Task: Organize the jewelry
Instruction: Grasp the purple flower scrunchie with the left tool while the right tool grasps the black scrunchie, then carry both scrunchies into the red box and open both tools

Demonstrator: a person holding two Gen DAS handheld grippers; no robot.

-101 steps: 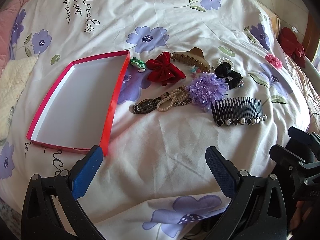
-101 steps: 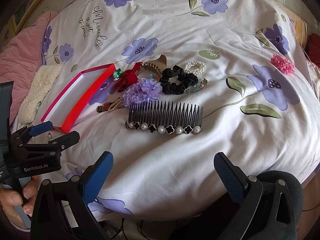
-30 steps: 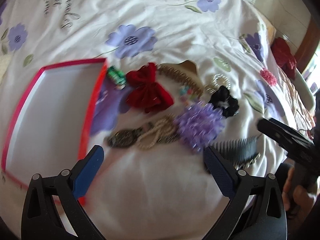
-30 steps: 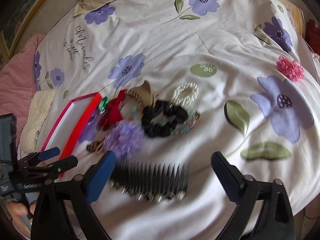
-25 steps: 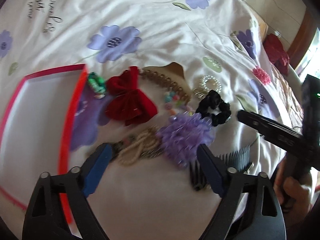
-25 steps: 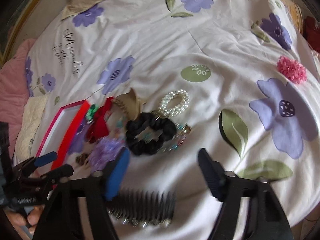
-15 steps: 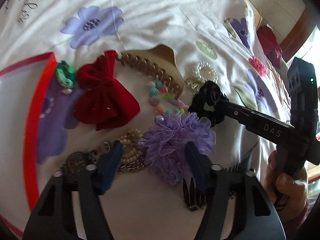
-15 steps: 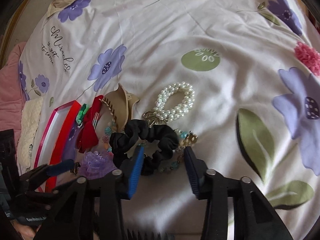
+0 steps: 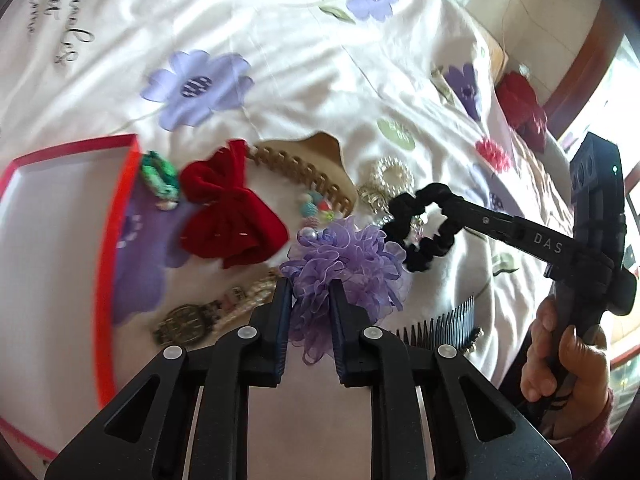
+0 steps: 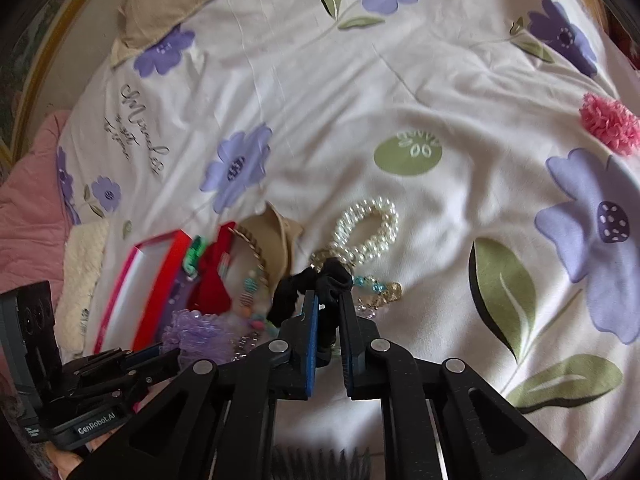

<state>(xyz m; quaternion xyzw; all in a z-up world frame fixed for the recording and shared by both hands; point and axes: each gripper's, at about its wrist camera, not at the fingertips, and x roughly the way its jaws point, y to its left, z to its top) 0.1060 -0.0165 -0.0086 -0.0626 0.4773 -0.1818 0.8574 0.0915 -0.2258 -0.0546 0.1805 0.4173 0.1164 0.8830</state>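
Observation:
My left gripper (image 9: 310,286) is closing on the purple ruffled flower (image 9: 352,256), and its blue pads squeeze the ruffles between them. In the right wrist view my right gripper (image 10: 328,300) closes tight on the black scrunchie (image 10: 288,296), whose band is pinched between the pads. The left wrist view shows that same scrunchie (image 9: 416,200) hanging from the right gripper's tips, with a hand on the handle. An open red box (image 9: 116,240) with a white floor lies to the left. A red bow (image 9: 228,216), a wristwatch (image 9: 184,324) and a black comb (image 9: 440,324) lie near the flower.
All of it rests on a white bedspread (image 10: 360,80) with purple flowers. A pearl bracelet (image 10: 368,224), a tan claw clip (image 9: 316,156), a green clip (image 9: 160,172) and coloured beads lie behind the flower. A pink flower (image 10: 608,124) sits far right.
Both grippers came forward onto the pile and went from wide open to closed, the left around the purple flower, the right around the black scrunchie, which now stands partly lifted.

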